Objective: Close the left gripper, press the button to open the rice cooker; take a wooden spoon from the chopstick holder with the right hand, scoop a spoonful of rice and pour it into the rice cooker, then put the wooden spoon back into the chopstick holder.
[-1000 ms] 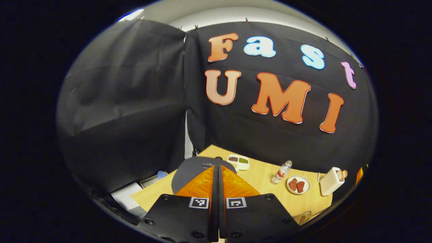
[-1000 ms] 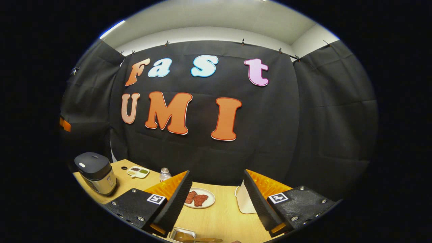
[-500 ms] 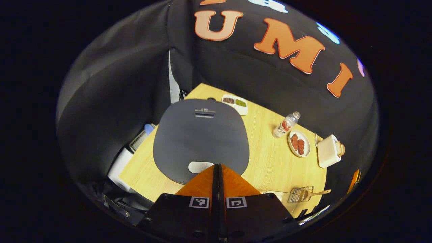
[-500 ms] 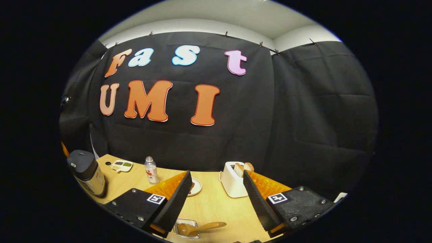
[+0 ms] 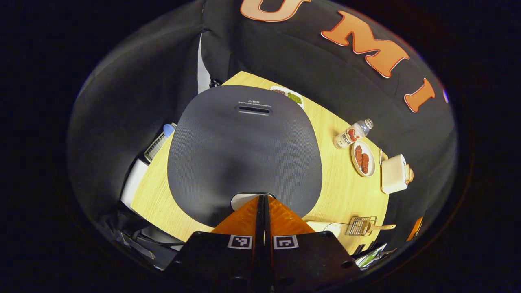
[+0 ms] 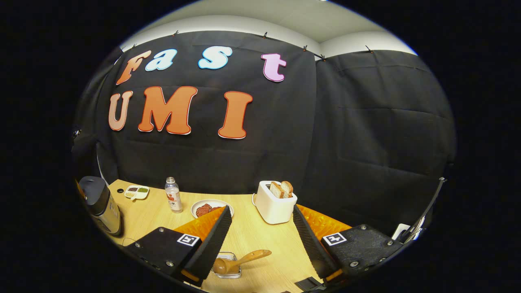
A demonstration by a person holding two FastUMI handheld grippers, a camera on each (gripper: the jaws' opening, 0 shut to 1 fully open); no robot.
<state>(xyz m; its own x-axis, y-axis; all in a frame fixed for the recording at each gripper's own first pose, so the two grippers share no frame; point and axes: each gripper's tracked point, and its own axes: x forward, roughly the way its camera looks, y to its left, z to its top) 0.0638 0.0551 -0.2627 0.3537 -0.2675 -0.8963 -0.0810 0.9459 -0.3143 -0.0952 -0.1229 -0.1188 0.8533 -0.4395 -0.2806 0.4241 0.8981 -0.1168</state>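
Note:
From above in the left gripper view, the rice cooker's dark grey lid (image 5: 244,146) is closed. Its white button (image 5: 243,199) sits at the near rim. My left gripper (image 5: 262,198) is shut, and its tips are at the button's right edge; I cannot tell if they touch. The wooden spoon (image 6: 242,259) lies tilted in a low wire chopstick holder (image 6: 227,269), handle pointing right. My right gripper (image 6: 260,211) hangs open and empty above them. The spoon (image 5: 380,227) and holder (image 5: 359,226) also appear at the table's near right, and the cooker (image 6: 99,203) stands far left.
On the wooden table (image 6: 252,236) stand a white toaster (image 6: 273,205) with bread, a plate of red meat (image 6: 205,208), a small bottle (image 6: 174,196) and a divided dish (image 6: 136,191). A white dish (image 5: 323,227) lies beside the holder.
My shut left gripper has dropped toward the cooker lid, its tips reaching the white button. The right gripper has tilted down and swung right, bringing the spoon and toaster further into view.

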